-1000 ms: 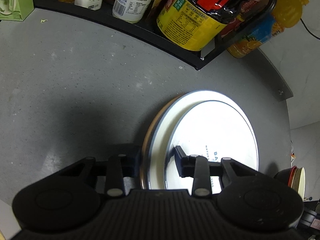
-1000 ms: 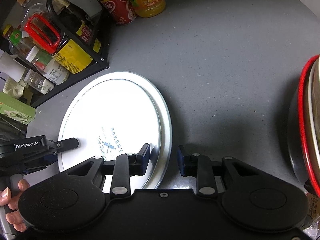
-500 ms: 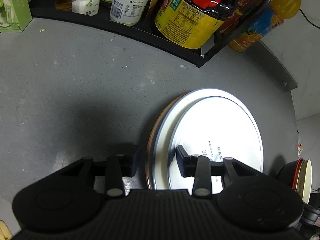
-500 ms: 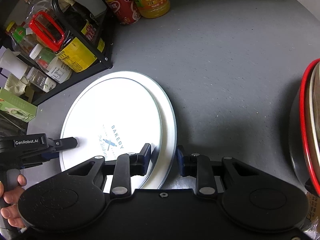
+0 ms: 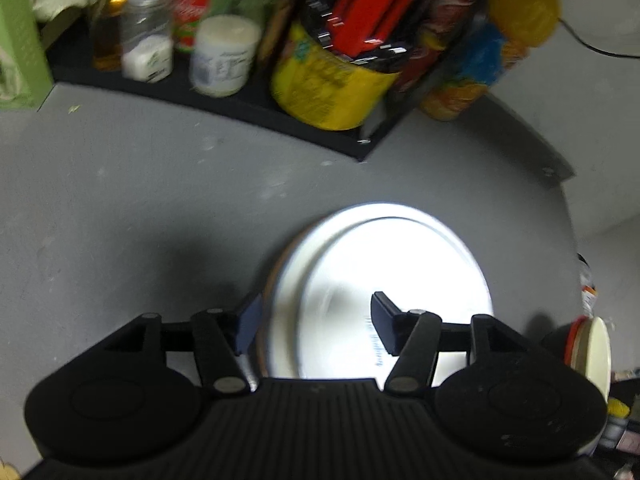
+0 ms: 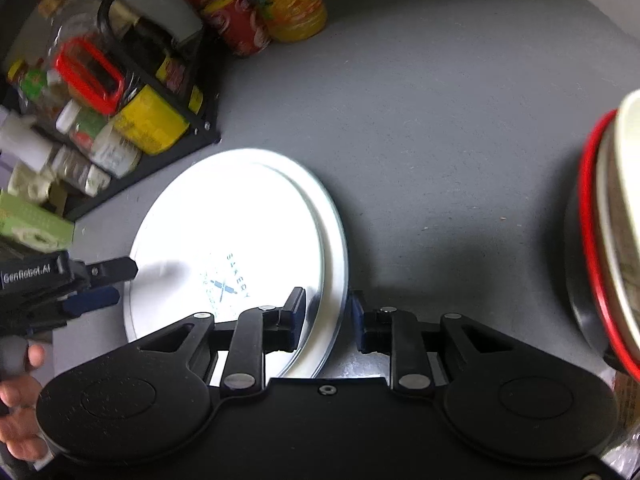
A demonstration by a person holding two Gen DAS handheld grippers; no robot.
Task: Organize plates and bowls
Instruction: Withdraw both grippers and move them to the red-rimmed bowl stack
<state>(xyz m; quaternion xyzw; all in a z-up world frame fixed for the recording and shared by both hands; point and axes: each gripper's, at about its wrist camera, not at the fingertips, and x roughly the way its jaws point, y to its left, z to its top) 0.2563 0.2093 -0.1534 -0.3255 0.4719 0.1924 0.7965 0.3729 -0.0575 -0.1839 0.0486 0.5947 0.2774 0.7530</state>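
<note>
A stack of white plates [image 5: 392,280] lies on the grey counter, the top one printed with a bakery logo; it also shows in the right wrist view [image 6: 236,248]. My left gripper [image 5: 316,330] is open, its jaws spread wide astride the stack's near-left rim. My right gripper [image 6: 328,318] is open, its jaws straddling the stack's right rim without gripping it. A stack of bowls [image 6: 612,240] with a red rim and a cream bowl inside stands at the right; it also shows in the left wrist view [image 5: 588,344].
A black rack [image 5: 256,108] of bottles and jars stands behind the plates, seen also in the right wrist view [image 6: 132,120]. An orange juice bottle [image 6: 288,0] and a red can [image 6: 232,20] stand at the back. A green box [image 6: 32,224] sits at left.
My left gripper's jaws have opened wider and it has lifted and drawn back a little. My right gripper's jaws have also widened around the rim. Both views are blurred by motion.
</note>
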